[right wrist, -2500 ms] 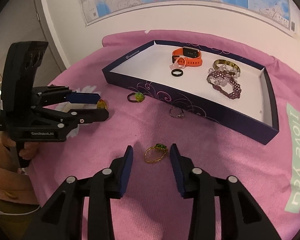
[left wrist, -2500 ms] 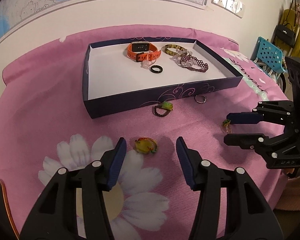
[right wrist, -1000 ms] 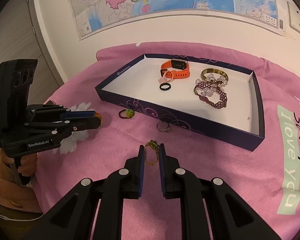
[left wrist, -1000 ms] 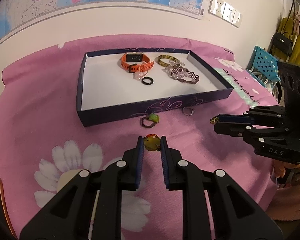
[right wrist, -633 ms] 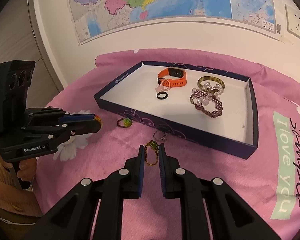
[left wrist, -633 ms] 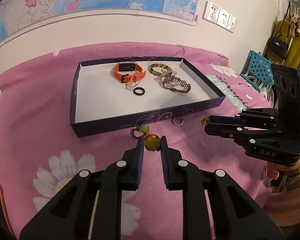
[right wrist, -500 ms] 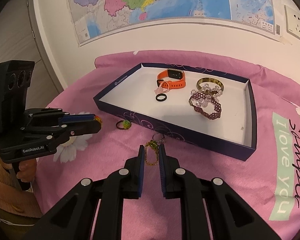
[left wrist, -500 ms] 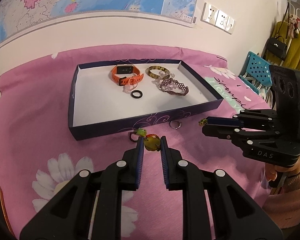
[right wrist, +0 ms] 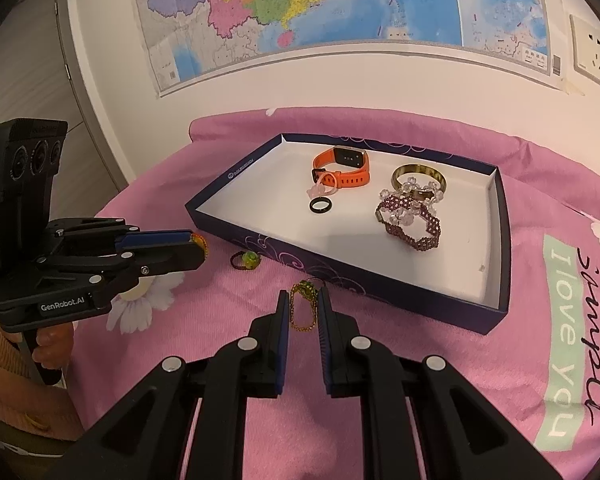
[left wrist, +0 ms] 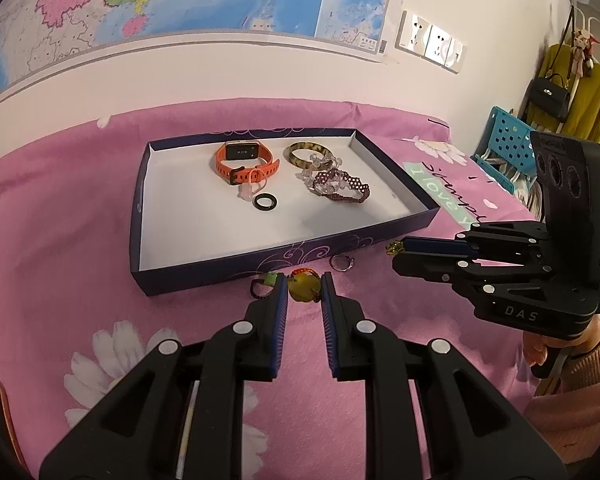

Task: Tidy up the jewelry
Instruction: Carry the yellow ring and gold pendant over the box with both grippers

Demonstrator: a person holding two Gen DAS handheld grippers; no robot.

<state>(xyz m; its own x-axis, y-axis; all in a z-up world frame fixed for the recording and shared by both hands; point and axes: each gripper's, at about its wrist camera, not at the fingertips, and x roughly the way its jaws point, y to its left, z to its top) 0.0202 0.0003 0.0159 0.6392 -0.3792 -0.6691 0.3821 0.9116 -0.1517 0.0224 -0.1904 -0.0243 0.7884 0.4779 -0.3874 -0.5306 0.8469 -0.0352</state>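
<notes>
Each claw pinches a beaded ring, left (left wrist: 304,289) and right (right wrist: 303,307), over a pink flowered cloth (left wrist: 60,264) below a wall map (right wrist: 300,4).

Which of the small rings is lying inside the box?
The plain black ring, on the white floor of the box in front of the orange watch; the other rings are outside it.

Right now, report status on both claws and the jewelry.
Left claw shut on yellow bead ring. Right claw shut on gold bead ring. Two rings loose before box. Path clear.
</notes>
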